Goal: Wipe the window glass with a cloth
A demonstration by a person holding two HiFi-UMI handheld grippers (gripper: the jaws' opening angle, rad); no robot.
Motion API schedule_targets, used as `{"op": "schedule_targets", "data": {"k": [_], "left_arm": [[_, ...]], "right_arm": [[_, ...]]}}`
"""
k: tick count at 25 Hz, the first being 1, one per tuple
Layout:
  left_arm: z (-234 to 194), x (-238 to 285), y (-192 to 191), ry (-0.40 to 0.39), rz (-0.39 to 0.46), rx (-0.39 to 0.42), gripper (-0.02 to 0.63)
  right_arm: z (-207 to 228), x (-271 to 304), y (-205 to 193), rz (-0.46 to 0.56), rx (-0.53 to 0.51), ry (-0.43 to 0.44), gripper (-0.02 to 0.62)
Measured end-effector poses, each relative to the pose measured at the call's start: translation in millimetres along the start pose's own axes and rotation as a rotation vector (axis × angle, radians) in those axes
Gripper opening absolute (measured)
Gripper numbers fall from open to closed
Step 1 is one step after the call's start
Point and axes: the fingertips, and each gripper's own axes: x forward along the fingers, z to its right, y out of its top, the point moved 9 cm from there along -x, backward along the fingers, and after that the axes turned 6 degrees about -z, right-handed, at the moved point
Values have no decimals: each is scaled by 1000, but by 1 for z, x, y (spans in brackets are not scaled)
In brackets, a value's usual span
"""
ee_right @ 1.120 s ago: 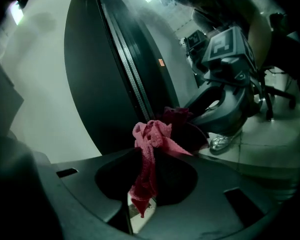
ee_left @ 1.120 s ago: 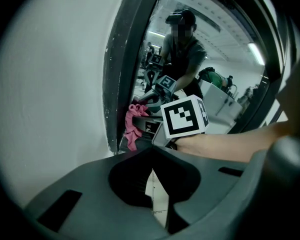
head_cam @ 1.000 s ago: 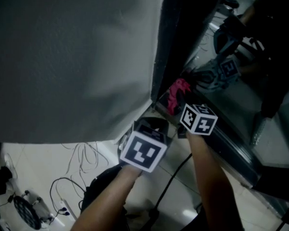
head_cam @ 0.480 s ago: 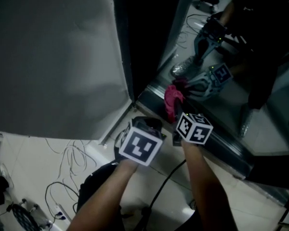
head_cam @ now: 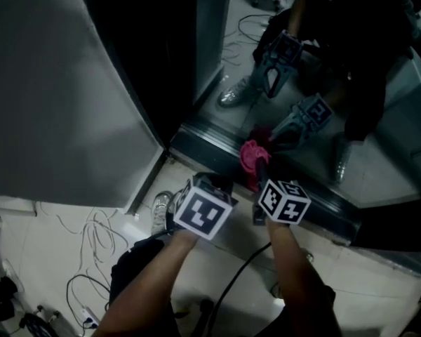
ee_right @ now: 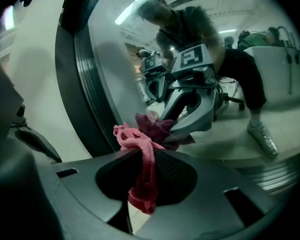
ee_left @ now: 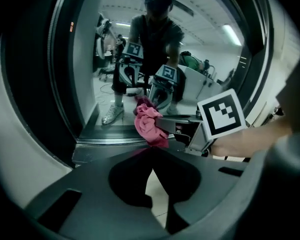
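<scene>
A: What was seen to the left of the window glass (head_cam: 379, 167), and why was the left gripper (head_cam: 221, 181) held where it was?

B: A plain grey wall (head_cam: 56, 104) was seen left of the glass, with a dark frame (head_cam: 175, 83) set between the two. The left gripper was held low and just short of the glass. Its jaws were brought together at the tips, and nothing was caught between them. It was judged to be kept clear so that the wiping could be left to the other gripper.

A: And where was the cloth (head_cam: 252, 156) found?

B: The pink cloth was pinched in the right gripper (head_cam: 258, 174), whose jaws were closed on a bunched fold. One end was left hanging down between them. The bunch appeared to be pressed against the bottom of the glass, just above the sill (head_cam: 203, 146). By that hold, it was judged, only soft cloth would be brought against the glass, and not the hard jaws.

A: What could be said of the surface?

B: The glass was dark and mirror-like. The person and both grippers were reflected in it. No streaks or dirt could be made out.

A: And the room?

B: A pale tiled floor (head_cam: 217, 272) was seen below the glass, and loose cables (head_cam: 98, 237) were strewn over it below the wall. Little light was given on this side of the glass, while ceiling lamps were shown in its reflection.
</scene>
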Motion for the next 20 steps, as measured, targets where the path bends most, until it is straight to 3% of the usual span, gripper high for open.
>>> {"op": "schedule_targets", "data": {"k": [8,16,20], "left_arm": [[47,33,13,-57,-18,86,5],[112,62,35,-133,44,181,5],[135,83,38,-144,9,215,5]], "right_arm": [[54,-50,-13,11,43,-79,75],[122,-110,-31,21,102,-198,75],[160,-136,-37,21,128,-256,74]]}}
